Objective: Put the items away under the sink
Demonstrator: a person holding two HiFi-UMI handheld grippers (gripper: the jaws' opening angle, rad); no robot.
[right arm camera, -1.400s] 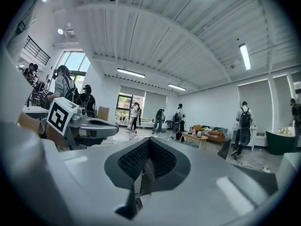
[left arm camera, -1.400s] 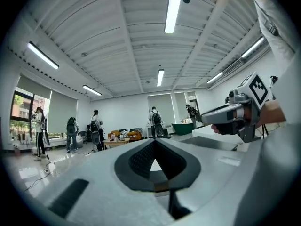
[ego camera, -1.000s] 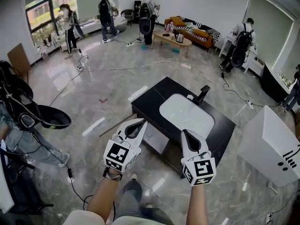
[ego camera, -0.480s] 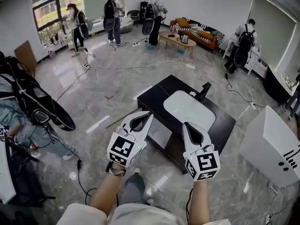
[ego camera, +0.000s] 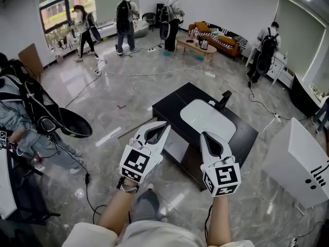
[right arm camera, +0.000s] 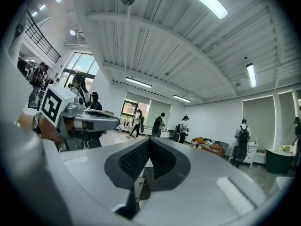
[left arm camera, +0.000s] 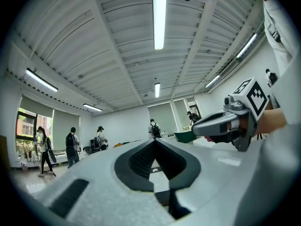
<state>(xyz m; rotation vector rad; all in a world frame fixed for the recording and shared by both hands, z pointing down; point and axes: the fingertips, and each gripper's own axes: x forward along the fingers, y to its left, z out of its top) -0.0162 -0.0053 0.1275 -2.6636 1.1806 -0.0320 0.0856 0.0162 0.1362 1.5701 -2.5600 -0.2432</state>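
Sink (ego camera: 207, 120) set in black cabinet (ego camera: 169, 105), left tool (ego camera: 165, 124) closed, right tool (ego camera: 203, 134) closed.

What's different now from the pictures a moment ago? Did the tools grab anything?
Hardly anything. The left tool and right tool drifted slightly up in the head view, and so did the sink, so it is mostly the camera shifting. The person at the left came a bit further into the picture. Nothing was grabbed or let go: both tools stayed shut and empty, hovering in front of the sink.
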